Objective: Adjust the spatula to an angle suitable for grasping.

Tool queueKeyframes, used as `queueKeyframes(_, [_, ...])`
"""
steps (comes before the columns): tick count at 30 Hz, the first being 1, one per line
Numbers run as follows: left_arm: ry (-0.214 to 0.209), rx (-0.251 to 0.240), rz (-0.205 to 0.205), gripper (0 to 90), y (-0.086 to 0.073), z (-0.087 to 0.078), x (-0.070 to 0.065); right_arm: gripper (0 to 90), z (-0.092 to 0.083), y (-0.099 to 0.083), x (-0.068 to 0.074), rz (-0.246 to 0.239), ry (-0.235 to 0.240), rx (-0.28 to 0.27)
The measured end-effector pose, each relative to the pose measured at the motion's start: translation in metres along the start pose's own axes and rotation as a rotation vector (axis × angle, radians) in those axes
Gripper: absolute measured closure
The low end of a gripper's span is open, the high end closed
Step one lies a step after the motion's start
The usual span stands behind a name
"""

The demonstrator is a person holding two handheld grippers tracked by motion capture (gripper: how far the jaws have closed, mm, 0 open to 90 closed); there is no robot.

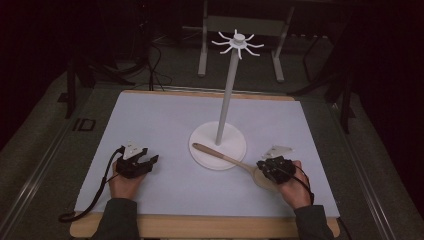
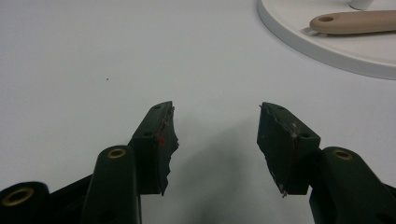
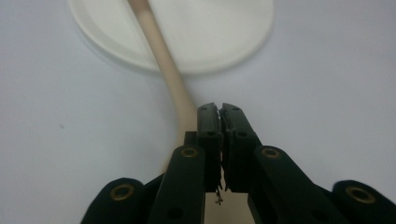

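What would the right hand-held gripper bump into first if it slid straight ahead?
The right hand-held gripper sits over the wooden spoon. Straight ahead lies the stand's round white base, though height is hard to judge.

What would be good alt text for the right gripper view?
The right gripper has its two black jaws shut above the bowl end of a wooden spoon. The spoon's handle runs away onto the round white stand base, on a white table surface.

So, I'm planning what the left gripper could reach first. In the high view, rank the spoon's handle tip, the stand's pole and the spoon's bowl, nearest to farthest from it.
From the left gripper:
1. Spoon's handle tip, to its right, resting on the stand's round base.
2. Stand's pole, farther right and back, rising from the base's middle.
3. Spoon's bowl, far right, under the right gripper.
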State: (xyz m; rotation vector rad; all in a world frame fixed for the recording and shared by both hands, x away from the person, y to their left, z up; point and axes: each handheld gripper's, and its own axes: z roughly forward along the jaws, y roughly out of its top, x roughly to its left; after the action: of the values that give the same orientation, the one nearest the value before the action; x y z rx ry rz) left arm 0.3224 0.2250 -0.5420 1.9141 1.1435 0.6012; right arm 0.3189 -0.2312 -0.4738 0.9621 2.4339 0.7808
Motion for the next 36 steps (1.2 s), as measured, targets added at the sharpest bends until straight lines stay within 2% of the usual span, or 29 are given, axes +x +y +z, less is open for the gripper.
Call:
queueKeyframes(5, [-0.001,-0.002,-0.002,46.2,0.0,0.0,0.0,84.5,0.008,0.025,0.005,-0.079,0.025,0.013])
queueKeyframes(11, [-0.002,0.0,-0.003,46.2,0.0,0.0,0.0,83.5,0.015,0.046,0.009,-0.138,0.049,0.027])
queueKeyframes(17, [-0.003,0.005,-0.009,46.2,0.0,0.0,0.001,81.9,0.021,0.059,0.01,-0.161,0.064,0.03])
queueKeyframes(22, [-0.003,0.003,-0.008,46.2,0.0,0.0,0.001,80.6,0.027,0.07,0.012,-0.187,0.084,0.045])
queueKeyframes(34, [-0.005,0.004,-0.012,46.2,0.0,0.001,0.001,79.3,0.036,0.087,0.012,-0.215,0.122,0.079])
queueKeyframes(36, [-0.004,0.004,-0.009,46.2,0.0,0.001,0.001,78.2,0.041,0.093,0.014,-0.234,0.135,0.094])
